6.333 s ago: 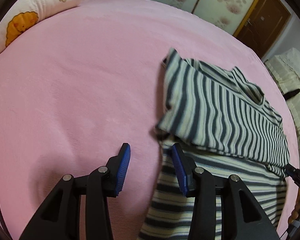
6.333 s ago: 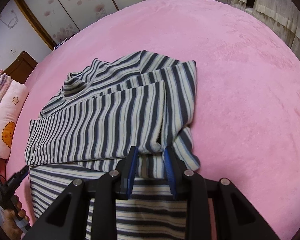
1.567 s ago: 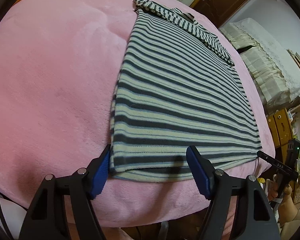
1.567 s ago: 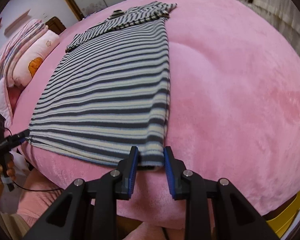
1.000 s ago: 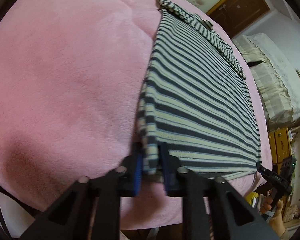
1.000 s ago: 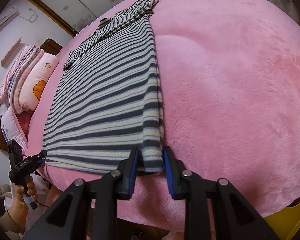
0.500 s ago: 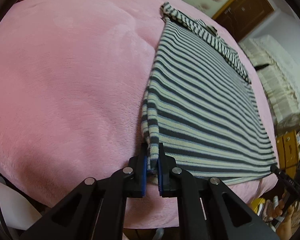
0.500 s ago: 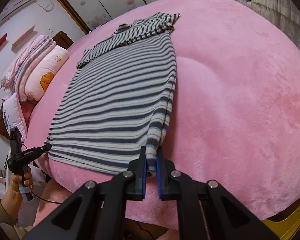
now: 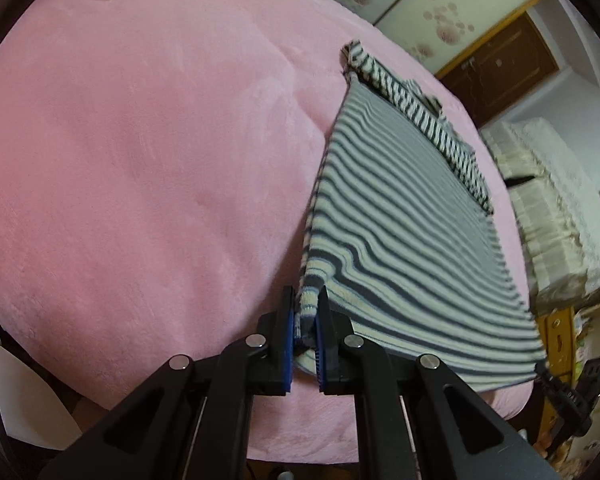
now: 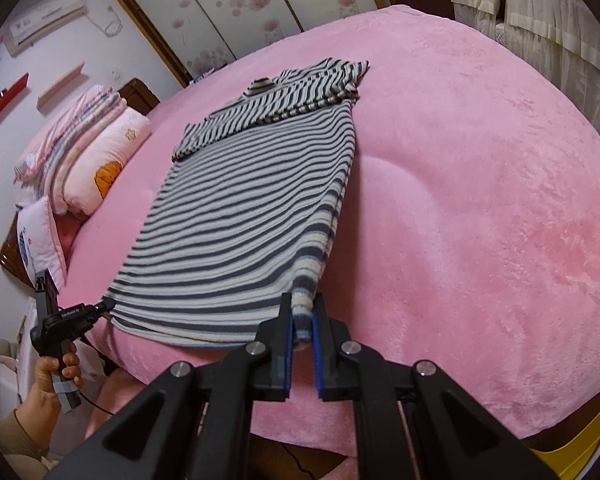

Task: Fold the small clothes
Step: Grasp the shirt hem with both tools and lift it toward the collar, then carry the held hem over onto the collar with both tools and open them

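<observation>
A striped top [image 10: 244,208] lies spread on a bed covered by a pink fleece blanket [image 10: 480,200], its sleeves folded across the far, collar end. The hem end, nearest the cameras, is lifted off the blanket at both corners.

The left gripper [image 9: 303,330] has its blue-padded fingers [image 9: 286,336] pressed together on the hem's left corner, with a bunch of cream and grey fabric squeezed between them. The right gripper [image 10: 302,330] is likewise clamped on the hem's right corner, the cloth rising in a small peak between its pads.

In the right wrist view, the left gripper appears at the far left corner of the hem, held by a person's hand [image 10: 56,372]. Stacked pink pillows and folded bedding [image 10: 88,160] sit at the bed's left side. Floral sliding wardrobe doors [image 10: 236,4] stand behind the bed, and cream curtains [image 10: 540,12] hang to the right.
</observation>
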`<state>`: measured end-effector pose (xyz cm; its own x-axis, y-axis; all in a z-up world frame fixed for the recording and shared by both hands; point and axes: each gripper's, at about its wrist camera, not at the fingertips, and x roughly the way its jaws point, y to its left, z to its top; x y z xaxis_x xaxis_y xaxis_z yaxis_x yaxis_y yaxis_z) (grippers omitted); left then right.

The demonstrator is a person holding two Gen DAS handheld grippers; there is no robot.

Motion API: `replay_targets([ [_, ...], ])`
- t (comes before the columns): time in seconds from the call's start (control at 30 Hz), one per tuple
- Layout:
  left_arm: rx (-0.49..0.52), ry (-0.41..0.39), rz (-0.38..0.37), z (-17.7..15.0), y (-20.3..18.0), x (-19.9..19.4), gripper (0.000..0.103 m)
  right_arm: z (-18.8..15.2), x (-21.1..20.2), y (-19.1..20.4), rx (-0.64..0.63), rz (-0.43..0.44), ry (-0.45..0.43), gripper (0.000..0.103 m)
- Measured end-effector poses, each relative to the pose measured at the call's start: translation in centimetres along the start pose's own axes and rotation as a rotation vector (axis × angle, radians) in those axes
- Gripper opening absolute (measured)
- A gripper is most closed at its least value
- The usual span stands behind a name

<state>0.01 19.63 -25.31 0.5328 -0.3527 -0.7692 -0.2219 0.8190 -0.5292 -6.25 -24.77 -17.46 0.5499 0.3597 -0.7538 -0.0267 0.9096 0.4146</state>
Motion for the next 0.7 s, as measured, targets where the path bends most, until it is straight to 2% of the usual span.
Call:
replay_targets([
  [0.17,-0.075,-0.037,-0.054,1.8,0.3,-1.2,0.006,1.1,-0.8,-0.3,0.021,0.026,-0.022,0.007],
  [0.37,-0.040,-0.072,-0.089,5.2,-2.3,-2.4,0.006,4.0,-2.0,0.2,0.007,0.034,-0.071,0.007],
  [0.53,-0.028,-0.115,-0.130,9.8,-5.4,-3.2,0.006,8.1,-2.3,0.8,0.003,0.046,-0.120,0.007],
  [0.7,-0.024,-0.162,-0.152,15.8,-8.9,-2.3,0.006,14.1,-1.1,0.9,0.027,0.056,-0.169,0.007],
])
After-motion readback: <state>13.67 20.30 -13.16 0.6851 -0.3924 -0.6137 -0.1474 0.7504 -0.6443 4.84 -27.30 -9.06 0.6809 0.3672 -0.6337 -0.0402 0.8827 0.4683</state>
